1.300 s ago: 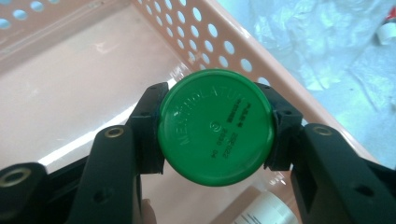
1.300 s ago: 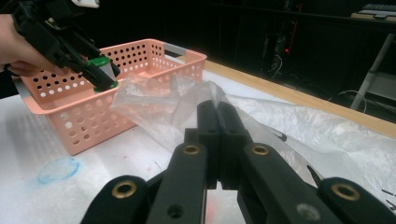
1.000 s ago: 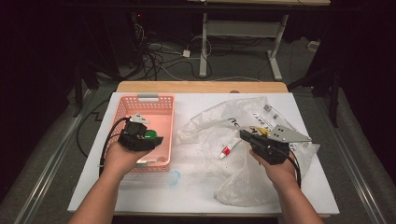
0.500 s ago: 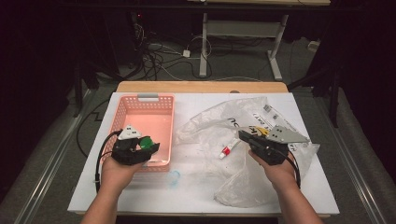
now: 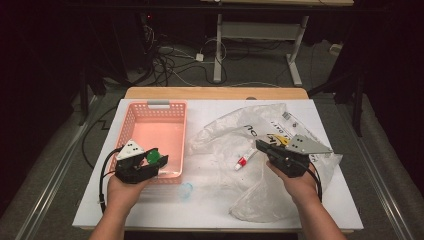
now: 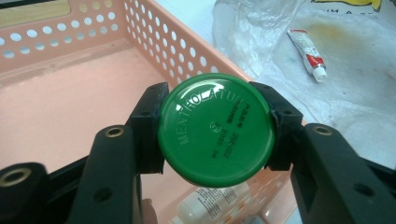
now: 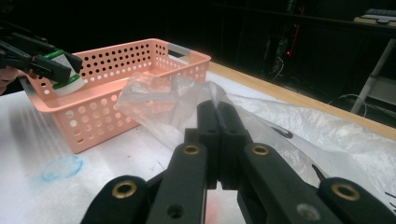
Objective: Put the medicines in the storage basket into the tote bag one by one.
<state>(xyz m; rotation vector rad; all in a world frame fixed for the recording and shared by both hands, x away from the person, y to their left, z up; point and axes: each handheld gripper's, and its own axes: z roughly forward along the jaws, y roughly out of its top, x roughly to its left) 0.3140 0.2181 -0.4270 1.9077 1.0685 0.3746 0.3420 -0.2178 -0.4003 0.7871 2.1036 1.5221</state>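
White table (image 5: 210,210), wooden strip along far edge. Crumpled clear plastic bag (image 5: 260,135) spread over right half. Pink perforated basket (image 5: 172,112) on left half, bottom bare at far end. Left gripper (image 5: 152,161) over basket's near right corner, jaws clenched on green-capped jar (image 6: 215,129); cap faces the left gripper view, white jar body below it, held above basket floor near the right wall. Right gripper (image 5: 262,146) over the bag, jaws pressed fully together, pinching a fold of bag film. Small red-and-white tube (image 5: 244,160) lying on the bag, just left of right gripper. Faint blue ring mark (image 5: 186,189) on table in front of basket.
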